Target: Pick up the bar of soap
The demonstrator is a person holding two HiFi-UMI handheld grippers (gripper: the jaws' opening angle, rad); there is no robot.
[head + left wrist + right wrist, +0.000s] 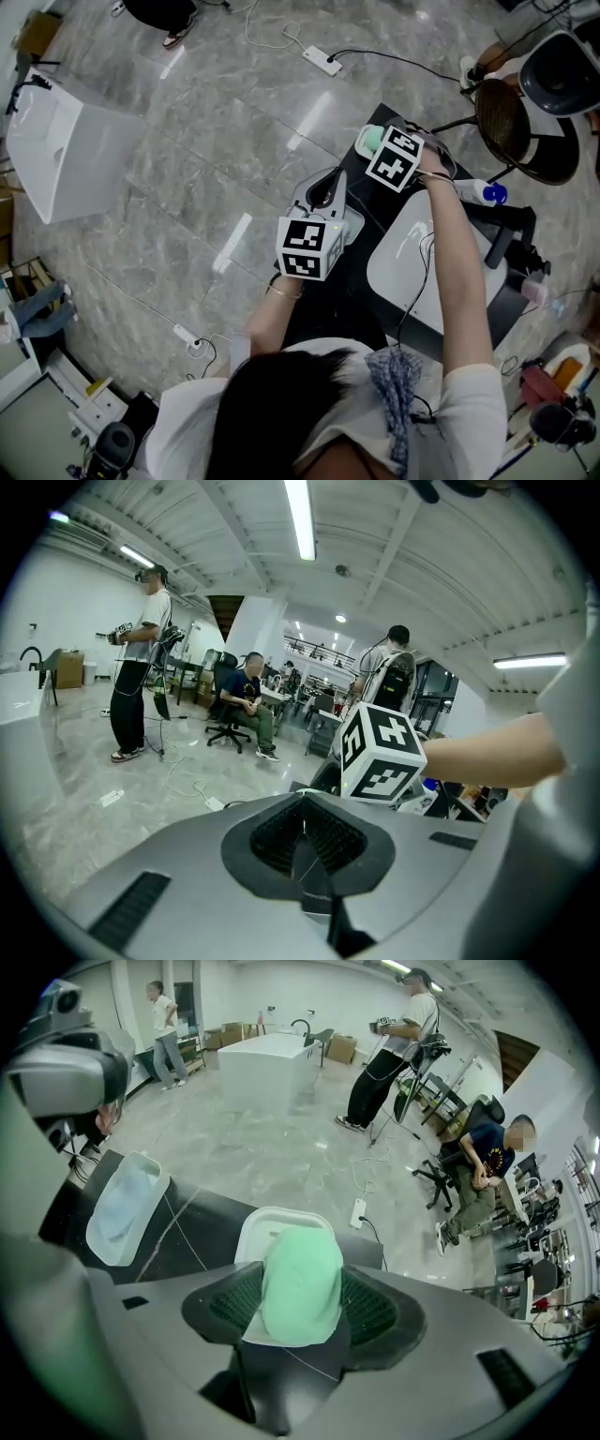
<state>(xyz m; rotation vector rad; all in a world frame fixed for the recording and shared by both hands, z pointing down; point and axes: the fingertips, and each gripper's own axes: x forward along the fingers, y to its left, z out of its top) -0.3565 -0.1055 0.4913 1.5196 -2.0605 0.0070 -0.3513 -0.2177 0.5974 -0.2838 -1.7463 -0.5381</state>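
Note:
The pale green bar of soap (pixel 300 1283) sits between the two black pads of my right gripper (pixel 298 1274), which is shut on it. Right under and behind the soap is its white soap dish (pixel 272 1225); I cannot tell whether the soap touches the dish. In the head view the soap (pixel 372 138) shows at the far end of the black counter (pixel 361 272), just left of the right gripper's marker cube (pixel 395 157). My left gripper (pixel 302 834) is shut with nothing in it and hovers over the counter's left side (pixel 330 190).
A second white dish holding a blue bar (pixel 125 1207) lies left of the soap dish. A white basin (pixel 417 272) fills the counter's right part, with a blue-capped bottle (pixel 487 193) beyond it. A chair (pixel 511 131) and floor cables (pixel 322 60) surround the counter.

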